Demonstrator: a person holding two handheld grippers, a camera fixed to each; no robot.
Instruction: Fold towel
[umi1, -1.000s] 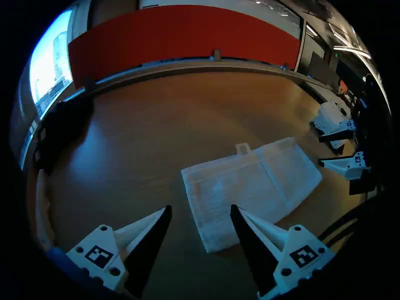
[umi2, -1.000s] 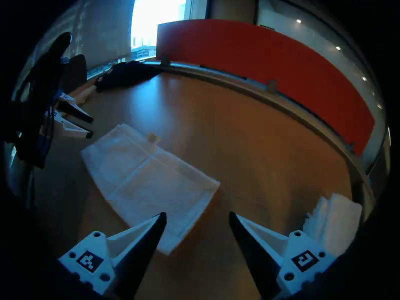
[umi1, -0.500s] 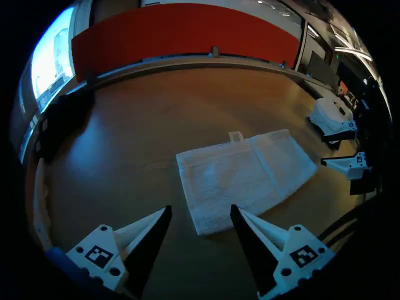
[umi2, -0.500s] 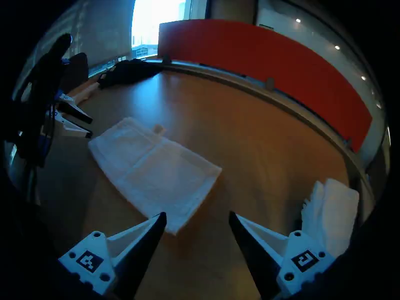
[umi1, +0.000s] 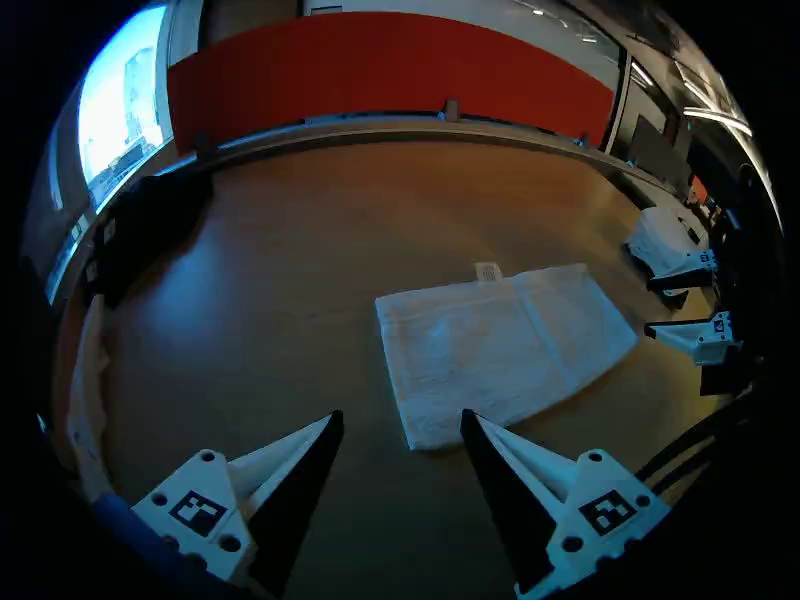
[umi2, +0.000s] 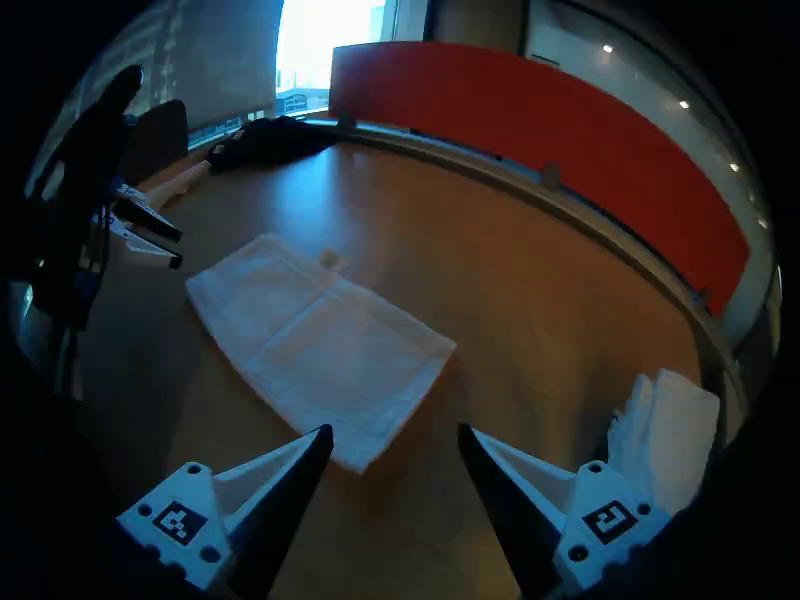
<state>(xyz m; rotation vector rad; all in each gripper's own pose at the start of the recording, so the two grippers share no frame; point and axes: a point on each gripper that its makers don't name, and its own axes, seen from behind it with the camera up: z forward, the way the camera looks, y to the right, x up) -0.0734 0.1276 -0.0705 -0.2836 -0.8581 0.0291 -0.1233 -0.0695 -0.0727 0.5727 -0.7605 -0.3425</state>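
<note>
Seemingly folded once already, the white rectangular terry towel (umi1: 505, 350) lies flat on the brown wooden table (umi1: 300, 250), at one o'clock from the spread, empty left gripper (umi1: 400, 420) and eleven o'clock from the spread, empty right gripper (umi2: 393, 430), another fold probably remaining.

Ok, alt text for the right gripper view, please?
A white towel lies flat on a wooden table just ahead of the open right gripper, which holds nothing. The left gripper hovers by the towel's far left corner, and a pile of white cloth sits at the right edge.
</note>
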